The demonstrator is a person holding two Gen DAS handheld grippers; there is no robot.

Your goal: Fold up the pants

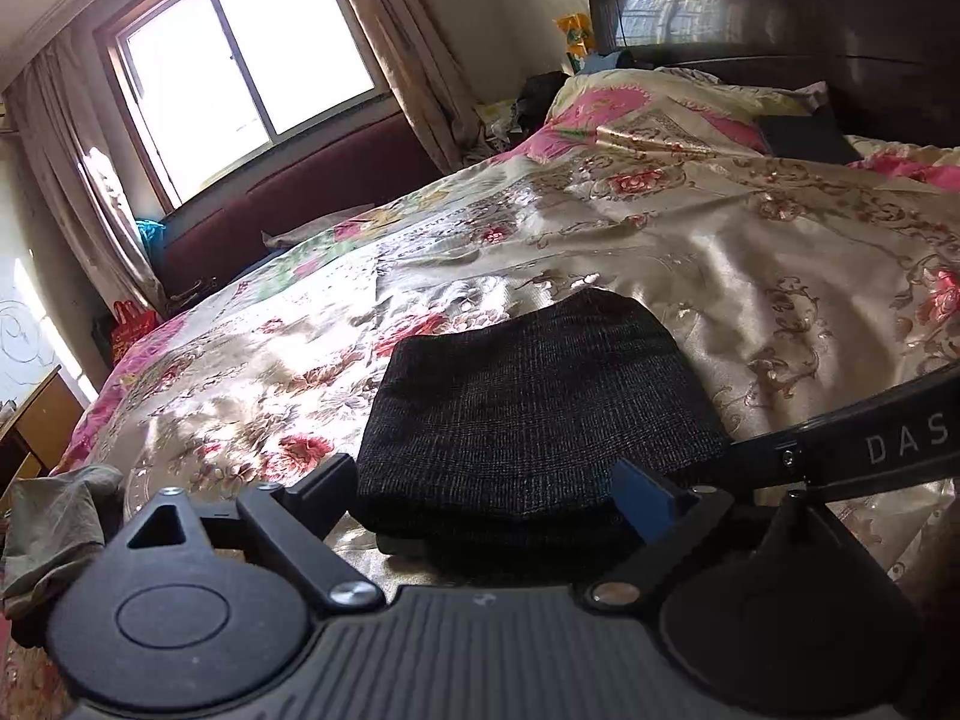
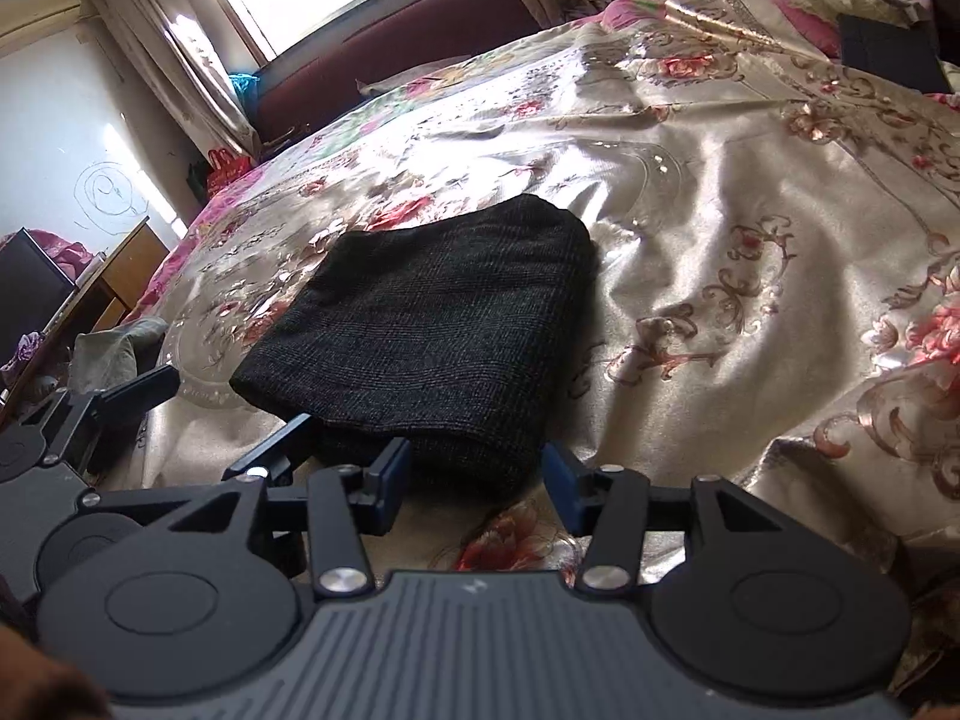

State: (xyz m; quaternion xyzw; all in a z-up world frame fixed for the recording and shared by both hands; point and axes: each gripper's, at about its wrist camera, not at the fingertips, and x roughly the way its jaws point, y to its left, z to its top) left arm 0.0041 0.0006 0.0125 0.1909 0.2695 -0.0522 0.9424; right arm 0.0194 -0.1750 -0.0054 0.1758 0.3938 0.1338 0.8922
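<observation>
At the far left of the left wrist view a crumpled olive-grey cloth (image 1: 57,525) hangs off the edge of the bed (image 1: 750,276), partly cut by the gripper's body, so its shape is hard to make out. The left gripper (image 1: 489,495) has its jaws wide apart, nothing pressed between them; the near edge of the folded pants (image 1: 534,402) sits in the gap, and the lowest layers are hidden behind the gripper's frame. The pants lie as a compact dark bundle on the floral satin bedspread (fold lines in the dark weave barely show). A black arm lettered "DAS" (image 1: 870,444) crosses the right side, its end cut off by the frame.

In the right wrist view the left gripper (image 2: 234,414) shows at the left edge, mostly cut off. The right gripper (image 2: 474,489) has its jaws apart and empty, just short of the pants (image 2: 420,324). A dark flat object (image 2: 888,54) by the pillows is too far off to identify.
</observation>
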